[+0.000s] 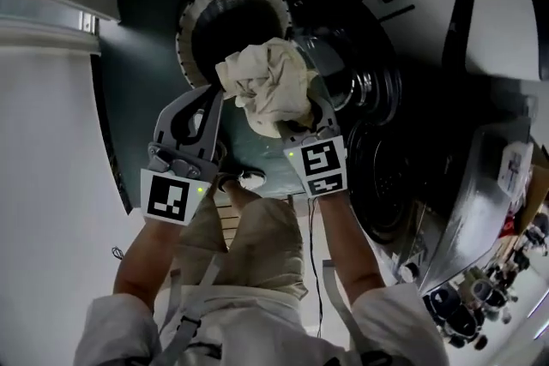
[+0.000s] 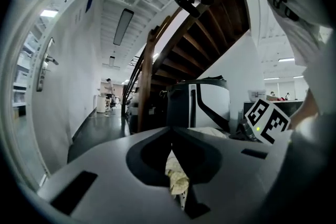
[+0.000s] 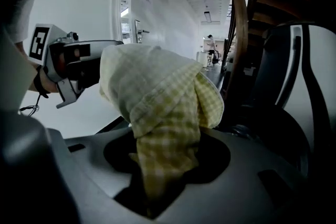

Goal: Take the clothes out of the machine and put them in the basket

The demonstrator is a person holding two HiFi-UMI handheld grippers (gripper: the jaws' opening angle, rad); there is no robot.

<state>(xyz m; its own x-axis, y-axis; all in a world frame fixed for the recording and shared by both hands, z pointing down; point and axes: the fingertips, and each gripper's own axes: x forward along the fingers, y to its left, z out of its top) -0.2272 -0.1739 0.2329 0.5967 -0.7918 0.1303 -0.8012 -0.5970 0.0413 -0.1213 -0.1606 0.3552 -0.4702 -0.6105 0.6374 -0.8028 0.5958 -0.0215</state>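
In front of the person's knees, both grippers hold one pale yellow checked cloth (image 1: pixel 268 86) up off the floor. The left gripper (image 1: pixel 212 97) has its jaws nipped nearly together on a thin edge of it, while the right gripper (image 1: pixel 302 114) is closed partway round a thick bunch. The cloth hangs between the round slatted basket (image 1: pixel 199 9) and the machine's open drum (image 1: pixel 367 83), overlapping the basket's rim.

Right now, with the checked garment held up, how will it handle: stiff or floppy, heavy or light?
Probably floppy: the checked garment bunches and folds over the right hand-held gripper. Likely light: only a thin pinch in the left hand-held gripper shares the load. It could slip from that small pinch.
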